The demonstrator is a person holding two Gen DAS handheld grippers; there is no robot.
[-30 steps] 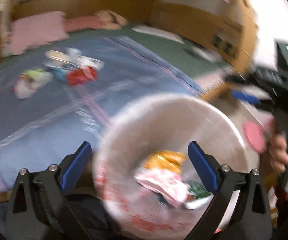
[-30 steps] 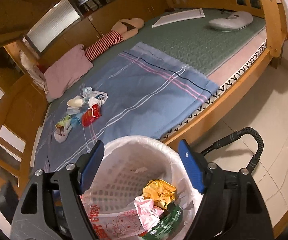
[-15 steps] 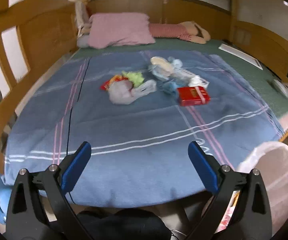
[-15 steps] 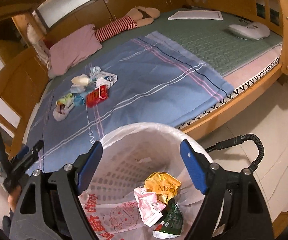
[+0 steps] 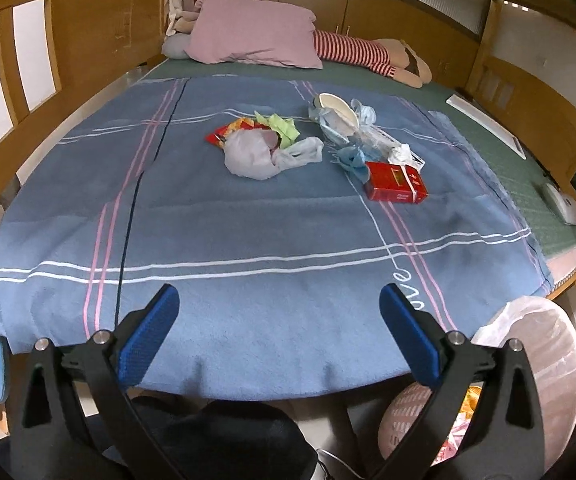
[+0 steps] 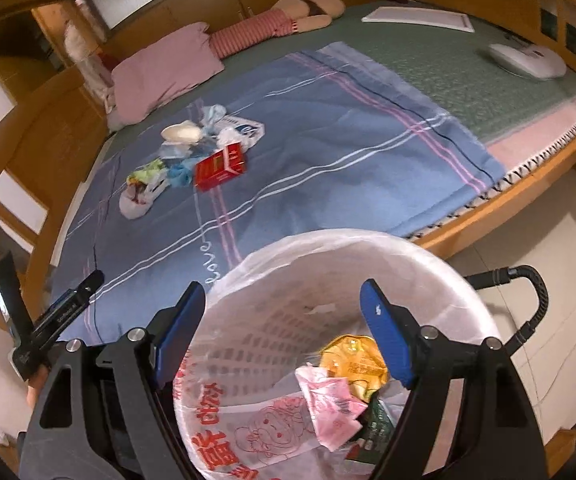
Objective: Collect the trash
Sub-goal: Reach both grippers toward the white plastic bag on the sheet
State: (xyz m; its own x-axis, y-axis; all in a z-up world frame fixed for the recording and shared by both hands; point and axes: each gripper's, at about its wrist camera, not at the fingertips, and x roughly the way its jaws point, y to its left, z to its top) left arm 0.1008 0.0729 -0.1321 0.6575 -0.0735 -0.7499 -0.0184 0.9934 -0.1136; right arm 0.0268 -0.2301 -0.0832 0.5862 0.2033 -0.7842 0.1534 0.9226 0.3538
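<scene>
Trash lies in a heap on the blue blanket: a red box, a grey plastic bag, a green wrapper, a paper cup and blue masks. The heap also shows in the right wrist view, with the red box. My left gripper is open and empty over the blanket's near edge. My right gripper is open and empty above the lined white bin, which holds a yellow wrapper and a pink wrapper.
A pink pillow and a striped doll lie at the head of the bed. Wooden rails border the bed. A white device and a white board lie on the green mat. A black handle stands beside the bin.
My left gripper has swung from above the bin to face the bed and has neared the blanket. My right gripper has stayed over the bin, shifting slightly.
</scene>
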